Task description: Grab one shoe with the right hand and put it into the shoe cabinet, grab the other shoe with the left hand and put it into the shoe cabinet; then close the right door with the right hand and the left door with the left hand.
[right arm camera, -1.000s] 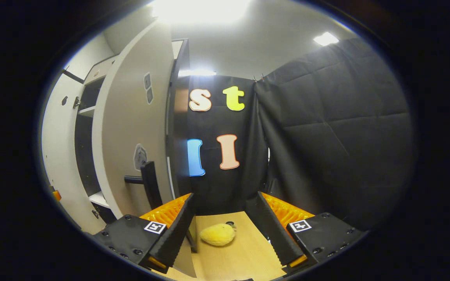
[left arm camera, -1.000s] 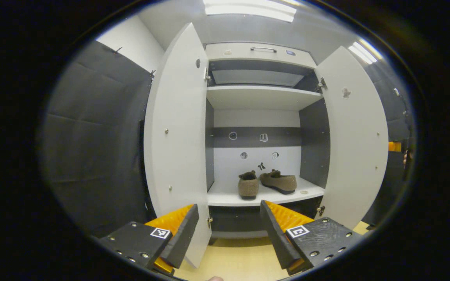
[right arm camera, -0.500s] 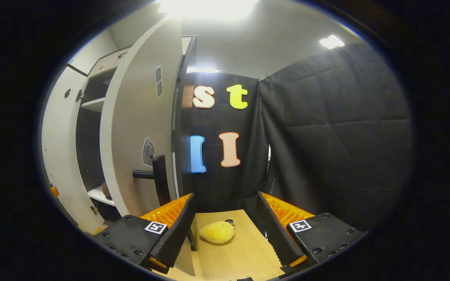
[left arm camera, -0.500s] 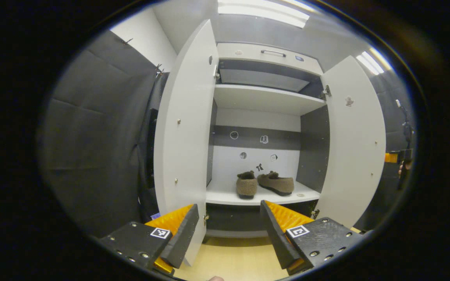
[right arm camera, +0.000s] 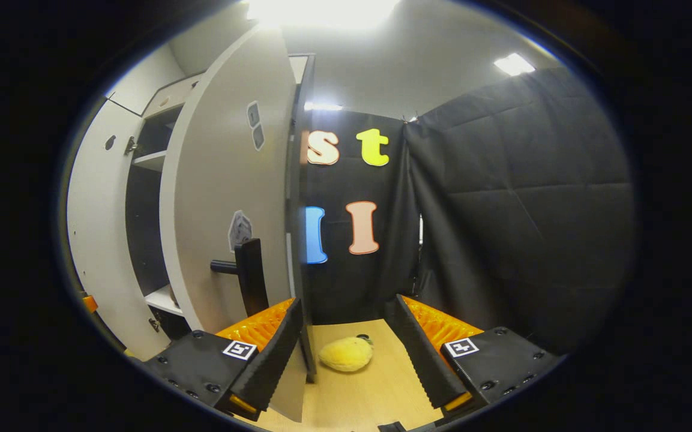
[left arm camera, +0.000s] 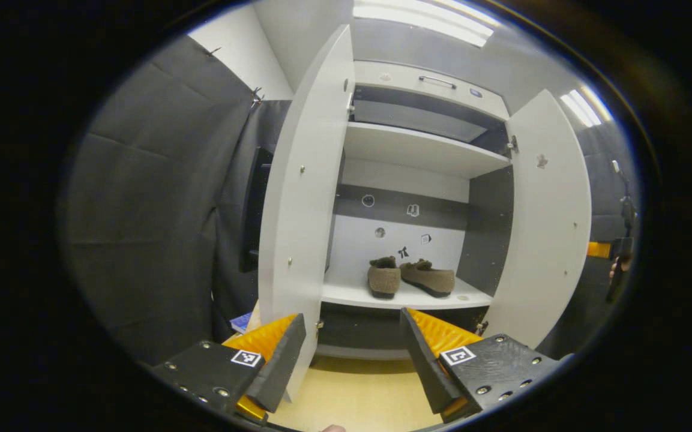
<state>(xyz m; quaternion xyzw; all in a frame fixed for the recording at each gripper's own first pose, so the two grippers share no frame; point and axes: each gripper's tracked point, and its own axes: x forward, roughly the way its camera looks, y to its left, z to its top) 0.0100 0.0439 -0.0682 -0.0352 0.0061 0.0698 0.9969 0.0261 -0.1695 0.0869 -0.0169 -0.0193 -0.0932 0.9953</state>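
I saw the shoe cabinet (left arm camera: 418, 150) centre frame, left door (left arm camera: 300, 204) and right door (left arm camera: 547, 216) wide open. Both shoes (left arm camera: 410, 277) sat mid-frame on its lower shelf. My left gripper (left arm camera: 352, 354) and right gripper (right arm camera: 346, 354) were spread, empty.

Illumination comes from overhead ceiling panels. In the left gripper view a long ceiling light strip (left arm camera: 421, 21) is overexposed, and a second strip (left arm camera: 580, 107) glares at the upper right. In the right gripper view a large ceiling light (right arm camera: 321, 9) blows out to pure white; a smaller panel (right arm camera: 512, 63) is bright but bounded. The white shoe cabinet (left arm camera: 424, 153) interior is evenly lit, with soft shadow under its shelves and in the dark recess beneath the bottom shelf. The black cloth wall (right arm camera: 520, 204) reads dim with faint fold highlights. Fisheye distortion bows the left door (left arm camera: 303, 204) and right door (right arm camera: 231, 198) edges strongly. Brightness falls off and sharpness softens toward the circular rim. The centre is in focus.
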